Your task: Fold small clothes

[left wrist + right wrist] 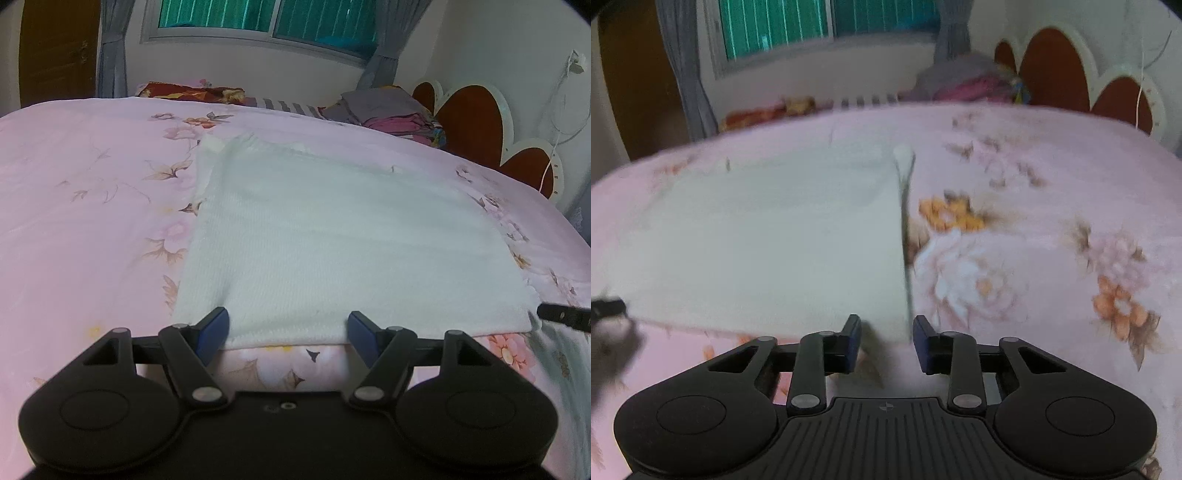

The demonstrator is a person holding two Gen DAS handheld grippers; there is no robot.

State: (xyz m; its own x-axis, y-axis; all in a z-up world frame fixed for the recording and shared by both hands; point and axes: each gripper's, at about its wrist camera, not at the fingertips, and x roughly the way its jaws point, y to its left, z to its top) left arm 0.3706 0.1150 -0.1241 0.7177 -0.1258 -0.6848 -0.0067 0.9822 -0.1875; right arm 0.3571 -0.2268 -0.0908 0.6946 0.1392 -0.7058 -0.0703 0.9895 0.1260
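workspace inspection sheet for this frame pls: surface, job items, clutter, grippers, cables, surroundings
Surface: pink floral bedspread, smooth around the work area.
Job's things: one white knit garment, lying flat in a rectangle, near edge at the bed's front.
Clutter: pile of clothes at the far side by the headboard.
Grippers: left hand-held gripper open, straddling the garment's near edge; right hand-held gripper open, the garment's near right corner between its jaws, pads not pressing; that view is blurred.
Cables: white cord hanging on the wall by the headboard.
Surroundings: window, grey curtains, brown door.
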